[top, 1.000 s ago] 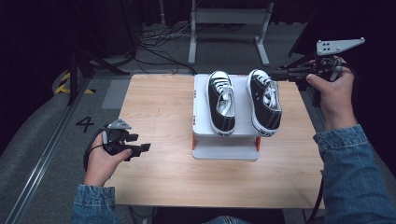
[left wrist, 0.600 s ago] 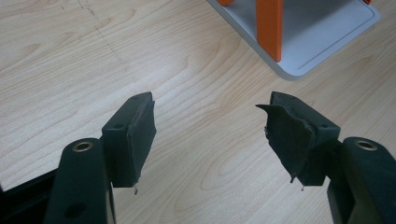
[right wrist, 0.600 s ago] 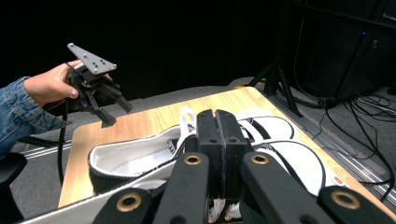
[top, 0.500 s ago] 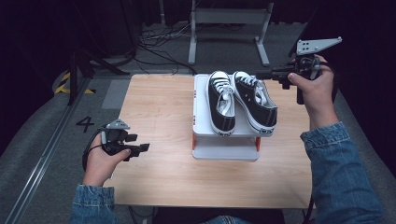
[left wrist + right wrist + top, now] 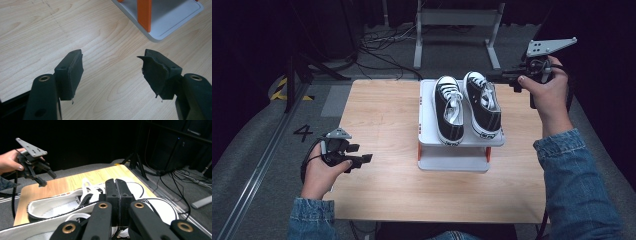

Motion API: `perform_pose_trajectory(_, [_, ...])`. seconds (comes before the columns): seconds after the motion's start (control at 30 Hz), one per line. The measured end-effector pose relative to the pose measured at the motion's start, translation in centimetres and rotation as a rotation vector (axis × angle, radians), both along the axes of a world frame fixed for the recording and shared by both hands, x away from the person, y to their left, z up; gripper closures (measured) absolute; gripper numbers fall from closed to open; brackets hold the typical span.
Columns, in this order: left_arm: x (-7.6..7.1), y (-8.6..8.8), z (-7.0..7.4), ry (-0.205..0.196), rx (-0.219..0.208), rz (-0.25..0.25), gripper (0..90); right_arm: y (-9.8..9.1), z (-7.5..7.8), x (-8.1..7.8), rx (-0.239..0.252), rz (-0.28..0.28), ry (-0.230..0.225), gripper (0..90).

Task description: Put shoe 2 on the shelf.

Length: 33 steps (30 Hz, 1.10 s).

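- Up on the top shelf of the small white rack (image 5: pixel 427 131) with orange posts sit two black canvas sneakers, side by side, toes toward the person.
- Its jaws pressed flat together with nothing between them, the right gripper (image 5: pixel 492 76) touches the heel of the right sneaker (image 5: pixel 482 102), seemingly nudging it closer to the left sneaker (image 5: pixel 448 107).
- Meanwhile the left gripper (image 5: pixel 364 159) rests low over the wooden table (image 5: pixel 382 115), jaws wide and empty, well clear of the rack, likely waiting.

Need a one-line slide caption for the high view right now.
Two black sneakers sit on a white stand; right gripper, jaws shut, beside them; left gripper open over the table.
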<state>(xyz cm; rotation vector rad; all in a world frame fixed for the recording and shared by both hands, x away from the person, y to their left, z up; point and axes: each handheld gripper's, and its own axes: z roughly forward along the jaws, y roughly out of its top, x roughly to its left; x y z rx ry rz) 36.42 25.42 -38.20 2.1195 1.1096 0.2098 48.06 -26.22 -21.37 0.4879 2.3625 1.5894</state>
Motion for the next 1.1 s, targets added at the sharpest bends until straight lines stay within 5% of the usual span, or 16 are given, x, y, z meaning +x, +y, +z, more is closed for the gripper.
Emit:
perform_pose_trajectory(0.4, [0.1,0.1,-0.1,0.002,0.007,0.001,33.4,1.0,-2.4,0.8,-0.044,0.027,0.061,89.7])
perform_pose_trajectory(0.77, [0.0,0.2,-0.1,0.004,0.004,0.008,33.3,-0.7,-2.2,1.0,-0.056,0.045,0.099,89.5])
perform_pose_trajectory(1.1, [0.0,0.0,-0.1,0.003,0.001,0.0,33.2,2.2,-3.5,0.9,-0.085,0.04,0.1,88.6])
